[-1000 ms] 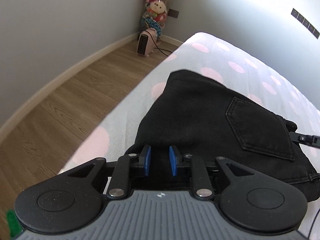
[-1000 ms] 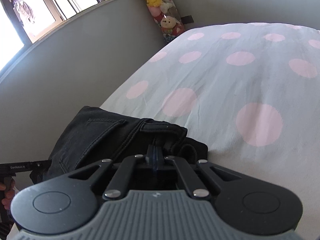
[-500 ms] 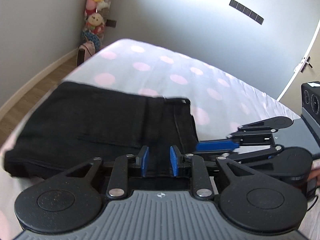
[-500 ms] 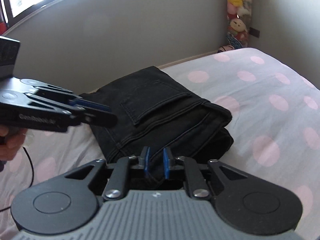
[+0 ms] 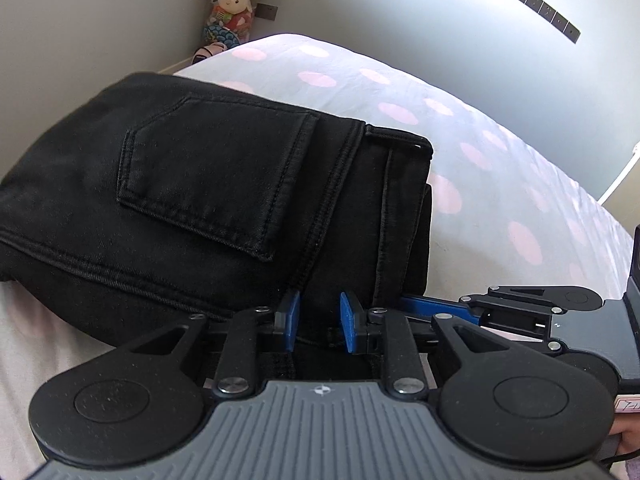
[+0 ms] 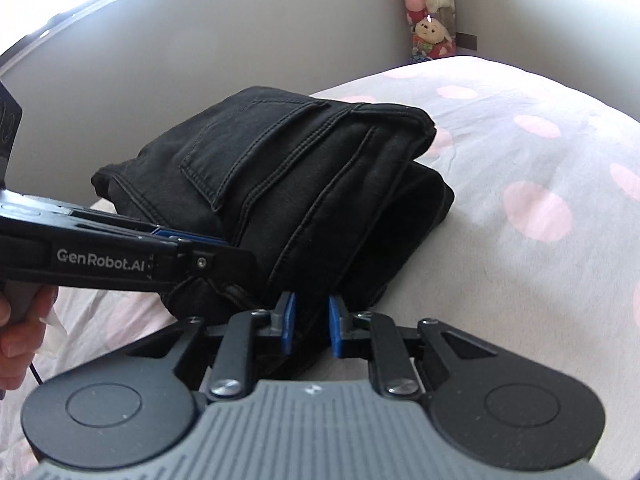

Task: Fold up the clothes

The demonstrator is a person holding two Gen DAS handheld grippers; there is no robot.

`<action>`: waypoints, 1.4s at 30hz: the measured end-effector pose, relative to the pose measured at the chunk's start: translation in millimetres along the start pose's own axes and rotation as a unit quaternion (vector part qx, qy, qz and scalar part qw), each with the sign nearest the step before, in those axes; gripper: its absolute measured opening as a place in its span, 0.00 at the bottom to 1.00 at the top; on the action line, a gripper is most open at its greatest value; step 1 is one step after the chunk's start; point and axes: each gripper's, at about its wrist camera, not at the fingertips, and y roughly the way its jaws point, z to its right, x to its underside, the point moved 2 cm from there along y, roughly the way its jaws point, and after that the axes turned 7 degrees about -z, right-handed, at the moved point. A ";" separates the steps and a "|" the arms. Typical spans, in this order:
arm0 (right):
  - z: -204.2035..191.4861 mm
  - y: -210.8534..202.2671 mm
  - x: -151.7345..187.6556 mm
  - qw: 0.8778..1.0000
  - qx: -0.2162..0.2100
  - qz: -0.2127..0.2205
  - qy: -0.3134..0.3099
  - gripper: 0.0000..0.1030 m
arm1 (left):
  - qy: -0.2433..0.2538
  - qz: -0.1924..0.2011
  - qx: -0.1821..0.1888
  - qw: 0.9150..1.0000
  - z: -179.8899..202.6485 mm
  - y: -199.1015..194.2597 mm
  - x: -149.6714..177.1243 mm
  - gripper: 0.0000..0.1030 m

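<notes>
Black jeans [image 5: 208, 184], folded into a thick stack with a back pocket on top, lie on the polka-dot bed [image 5: 500, 184]. My left gripper [image 5: 320, 322] grips the stack's near edge, with black fabric filling the gap between its blue pads. The right gripper [image 5: 416, 306] reaches into the same edge from the right. In the right wrist view the jeans [image 6: 304, 168] sit just ahead, and my right gripper [image 6: 311, 324] is shut on their near corner, with denim between the pads. The left gripper [image 6: 224, 248] comes in from the left over the stack.
The white bed sheet with pink dots [image 6: 520, 280] spreads to the right and behind the jeans. A column of plush toys [image 6: 428, 8] stands in the room corner against grey walls. A person's hand [image 6: 16, 320] holds the left gripper's handle.
Both grippers have swung round to the same side of the stack and now sit close together. The right gripper, fully shut a second ago, now holds a thicker bunch. The jeans look nearer.
</notes>
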 end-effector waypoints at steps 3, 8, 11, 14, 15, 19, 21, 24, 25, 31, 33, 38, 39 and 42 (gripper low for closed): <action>0.3 -11.9 0.6 0.999 -0.015 0.015 0.028 0.19 | -0.014 0.027 0.003 1.000 3.3 -18.0 5.6 0.26; -6.0 -47.7 0.6 0.997 -0.010 0.063 0.053 0.40 | -0.013 0.080 -0.027 0.996 18.3 -55.2 24.5 0.27; -17.8 -70.0 4.9 0.996 0.009 0.080 0.049 0.48 | 0.006 0.104 -0.060 0.993 34.5 -79.1 32.1 0.39; -29.9 -93.3 12.6 0.994 0.027 0.096 0.035 0.54 | 0.017 0.138 -0.112 0.984 47.6 -102.6 42.7 0.60; -33.2 -99.8 15.6 0.994 0.030 0.099 0.033 0.56 | 0.021 0.147 -0.128 0.981 50.3 -108.9 45.6 0.63; -44.6 -123.9 29.8 0.993 0.040 0.111 0.025 0.71 | 0.021 0.171 -0.162 0.972 60.3 -125.0 74.7 0.84; -50.8 -133.7 42.8 0.992 0.055 0.113 0.022 0.77 | 0.016 0.166 -0.175 0.970 63.9 -126.4 86.2 0.87; -57.7 -145.5 67.1 0.987 0.094 0.125 0.024 0.81 | 0.007 0.147 -0.201 0.968 67.9 -121.2 105.7 0.89; -59.7 -148.9 76.1 0.985 0.109 0.129 0.026 0.81 | 0.002 0.140 -0.211 0.967 68.1 -117.7 111.8 0.89; -60.0 -151.5 118.9 0.984 0.123 0.122 0.046 0.88 | -0.028 0.120 -0.226 0.966 71.7 -105.5 153.3 0.89; -62.2 -147.7 129.3 0.985 0.123 0.109 0.047 0.88 | -0.038 0.113 -0.224 0.967 72.4 -102.6 164.5 0.89; -65.3 -139.6 148.9 0.987 0.128 0.083 0.049 0.88 | -0.072 0.095 -0.224 0.967 69.0 -97.6 188.2 0.89; -66.1 -139.1 151.1 0.987 0.129 0.082 0.044 0.88 | -0.077 0.093 -0.223 0.967 67.7 -97.1 190.9 0.89; -68.6 -138.3 156.8 0.988 0.133 0.078 0.030 0.88 | -0.089 0.087 -0.220 0.968 65.6 -95.8 196.4 0.89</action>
